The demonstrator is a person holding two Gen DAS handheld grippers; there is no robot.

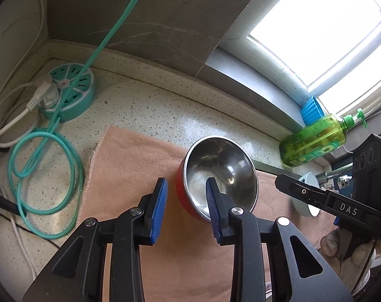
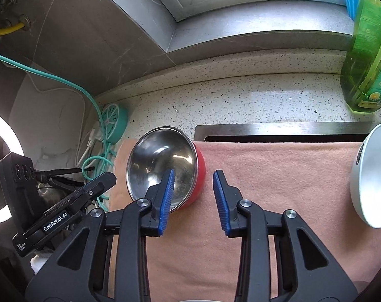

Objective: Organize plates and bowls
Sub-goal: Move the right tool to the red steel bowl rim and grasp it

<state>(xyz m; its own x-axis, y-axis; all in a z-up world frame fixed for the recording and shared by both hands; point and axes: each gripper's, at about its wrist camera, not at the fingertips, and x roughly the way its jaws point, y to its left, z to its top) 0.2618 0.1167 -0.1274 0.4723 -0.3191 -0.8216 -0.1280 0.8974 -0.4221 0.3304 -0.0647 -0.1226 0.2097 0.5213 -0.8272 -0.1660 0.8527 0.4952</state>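
Red bowl (image 1: 217,176) sat on pink cloth (image 1: 130,156) beside white bowl (image 2: 372,176), left gripper (image 1: 186,206) jaws narrowed astride its near rim, not pressing, right gripper (image 2: 194,196) jaws likewise narrow, astride the far rim, empty

A green soap bottle (image 2: 367,50), teal power hub (image 1: 69,93) and peach cloth (image 2: 278,176) occupy the counter (image 2: 241,100).
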